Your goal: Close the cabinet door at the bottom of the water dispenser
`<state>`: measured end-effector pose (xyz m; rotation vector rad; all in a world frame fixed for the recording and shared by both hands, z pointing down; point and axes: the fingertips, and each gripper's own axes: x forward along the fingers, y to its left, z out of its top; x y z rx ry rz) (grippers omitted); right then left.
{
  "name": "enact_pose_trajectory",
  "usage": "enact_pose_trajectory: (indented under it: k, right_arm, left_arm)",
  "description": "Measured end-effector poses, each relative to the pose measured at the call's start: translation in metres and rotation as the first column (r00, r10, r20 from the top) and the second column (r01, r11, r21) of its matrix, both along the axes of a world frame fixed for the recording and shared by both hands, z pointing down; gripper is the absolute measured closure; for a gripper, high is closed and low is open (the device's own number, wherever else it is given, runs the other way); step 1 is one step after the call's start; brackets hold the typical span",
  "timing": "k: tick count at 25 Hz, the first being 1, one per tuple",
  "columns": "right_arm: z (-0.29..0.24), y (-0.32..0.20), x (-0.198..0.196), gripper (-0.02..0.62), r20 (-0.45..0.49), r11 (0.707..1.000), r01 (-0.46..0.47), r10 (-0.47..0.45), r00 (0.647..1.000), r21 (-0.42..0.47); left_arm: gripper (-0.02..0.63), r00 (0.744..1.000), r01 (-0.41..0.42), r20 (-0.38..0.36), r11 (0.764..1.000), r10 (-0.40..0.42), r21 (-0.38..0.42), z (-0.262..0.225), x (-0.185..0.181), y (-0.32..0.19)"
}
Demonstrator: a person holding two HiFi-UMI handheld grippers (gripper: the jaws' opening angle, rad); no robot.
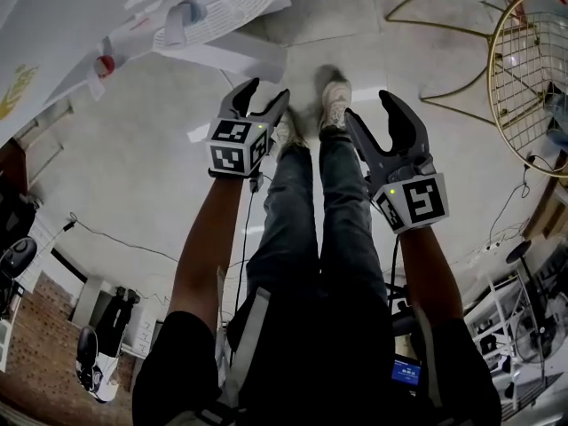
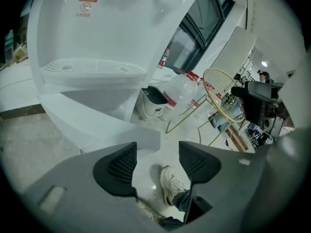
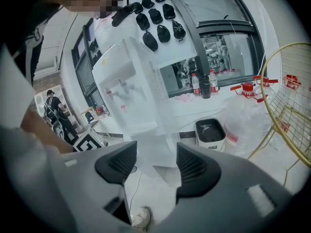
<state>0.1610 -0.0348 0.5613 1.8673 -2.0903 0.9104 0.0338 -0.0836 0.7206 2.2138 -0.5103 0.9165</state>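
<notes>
The white water dispenser (image 1: 204,11) stands at the upper left of the head view. Its bottom cabinet door (image 1: 240,60) swings out open over the floor. My left gripper (image 1: 266,91) hangs just below the door's outer end, jaws open and empty. In the left gripper view the dispenser (image 2: 97,28) fills the upper left, and the open door (image 2: 97,125) slants down to just above the left gripper (image 2: 158,152). My right gripper (image 1: 368,106) is open and empty, farther right over the floor. The right gripper view puts the dispenser (image 3: 124,81) ahead, beyond the right gripper (image 3: 156,154).
The person's legs and pale shoes (image 1: 335,100) stand between the grippers. A gold wire chair (image 1: 532,69) is at the right. A white bin with a black lid (image 3: 210,130) and water jugs with red caps (image 3: 248,106) sit beside the dispenser. A cable (image 1: 115,238) crosses the floor.
</notes>
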Motion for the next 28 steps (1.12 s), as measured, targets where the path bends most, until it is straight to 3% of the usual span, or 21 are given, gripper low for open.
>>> enact_pose_trajectory:
  k: [28]
  right_arm:
    - [0.032,-0.018,0.073,0.342,0.017,0.999,0.026,-0.025,1.000,-0.030]
  left_arm:
    - [0.322,0.999,0.043,-0.007,0.996,-0.042,0.083,0.001,0.067,-0.055]
